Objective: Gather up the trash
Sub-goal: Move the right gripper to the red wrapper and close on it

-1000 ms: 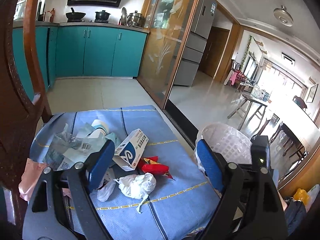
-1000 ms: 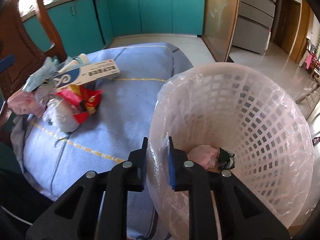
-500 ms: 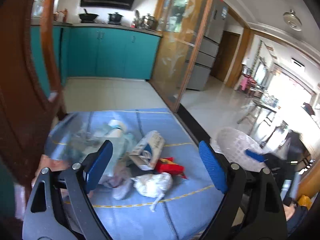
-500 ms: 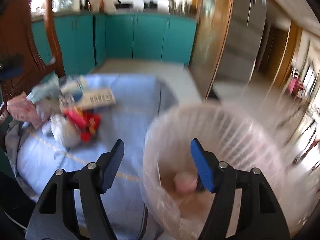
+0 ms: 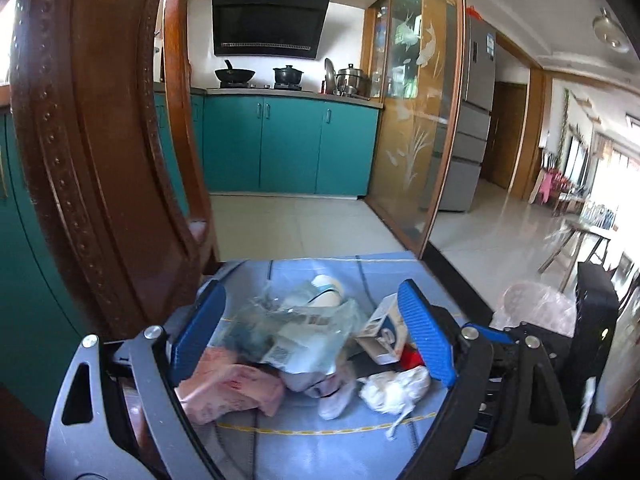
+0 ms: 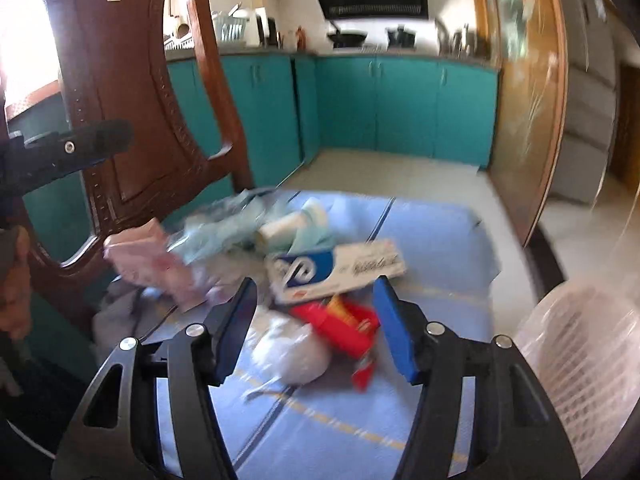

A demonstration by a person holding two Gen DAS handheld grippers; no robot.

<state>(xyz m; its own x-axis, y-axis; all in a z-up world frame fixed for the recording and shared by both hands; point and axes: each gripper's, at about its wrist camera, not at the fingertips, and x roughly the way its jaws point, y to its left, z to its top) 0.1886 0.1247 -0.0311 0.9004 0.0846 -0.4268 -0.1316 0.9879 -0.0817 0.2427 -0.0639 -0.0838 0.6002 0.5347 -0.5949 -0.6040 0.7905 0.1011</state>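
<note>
Both claws have swung off the basket and back to the pile.

Your right claw (image 6: 316,326), pinched on the basket (image 6: 576,356) rim a second ago, now gapes empty over the white wad (image 6: 292,350) and red wrapper (image 6: 340,324); the basket sits right. Your left claw (image 5: 316,336), wide and empty, frames the plastic bag (image 5: 296,332) on the blue cloth (image 5: 344,456).
</note>
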